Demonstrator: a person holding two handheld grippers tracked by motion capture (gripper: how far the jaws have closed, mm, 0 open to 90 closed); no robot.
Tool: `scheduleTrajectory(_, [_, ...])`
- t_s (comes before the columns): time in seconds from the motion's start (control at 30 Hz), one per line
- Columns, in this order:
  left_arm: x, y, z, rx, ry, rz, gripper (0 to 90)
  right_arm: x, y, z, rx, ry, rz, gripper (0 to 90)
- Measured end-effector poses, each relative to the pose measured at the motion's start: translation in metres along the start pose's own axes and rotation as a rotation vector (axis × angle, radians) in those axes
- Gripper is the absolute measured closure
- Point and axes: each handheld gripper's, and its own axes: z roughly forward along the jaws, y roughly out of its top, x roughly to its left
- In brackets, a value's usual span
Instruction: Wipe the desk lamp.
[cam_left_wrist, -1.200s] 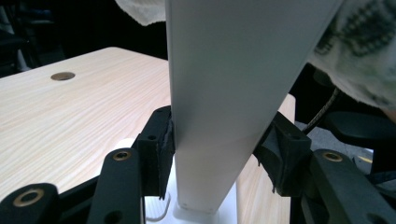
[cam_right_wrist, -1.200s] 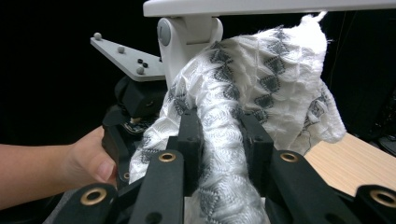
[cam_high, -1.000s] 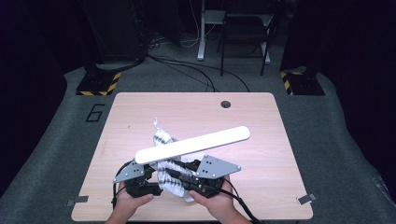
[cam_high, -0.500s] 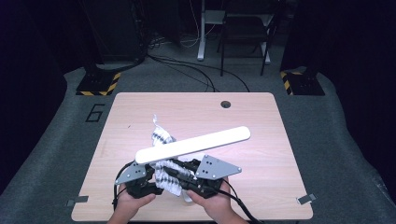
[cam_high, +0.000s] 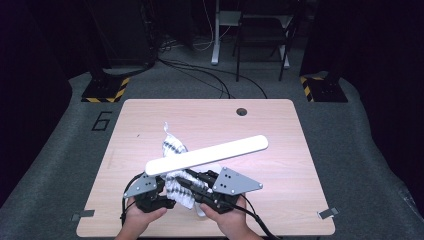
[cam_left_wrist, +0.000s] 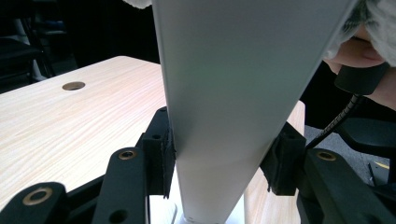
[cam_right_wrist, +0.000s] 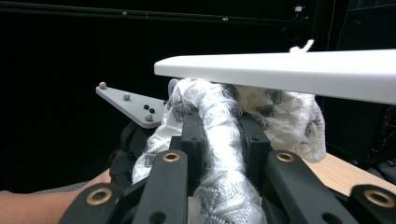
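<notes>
High view is showing the left gripper clamping a long flat white plastic bar, the right gripper pinching a white patterned cloth over the pale wooden table.

Your white bar: far end cut off by top edge of left gripper view. Patterned cloth: middle hidden under bar in high view. Your forearms cut off at bottom edge there.

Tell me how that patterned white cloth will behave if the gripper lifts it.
The patterned white cloth is bunched into a twisted roll between the right gripper jaws, so it probably flops and drapes. It looks thin and knitted, so likely light. Its loose end trails on the table and may drag.
</notes>
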Motion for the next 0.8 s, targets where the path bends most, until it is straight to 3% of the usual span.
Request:
scheduleTrajectory(0.33, [0.0,0.0,0.0,-0.004,-0.002,0.001,52.4,-0.004,-0.002,-0.011,-0.034,-0.035,0.024,76.0])
scheduleTrajectory(0.8, [0.0,-0.001,0.0,-0.005,-0.002,-0.002,52.4,-0.022,-0.003,-0.041,-0.069,-0.105,0.049,75.9])
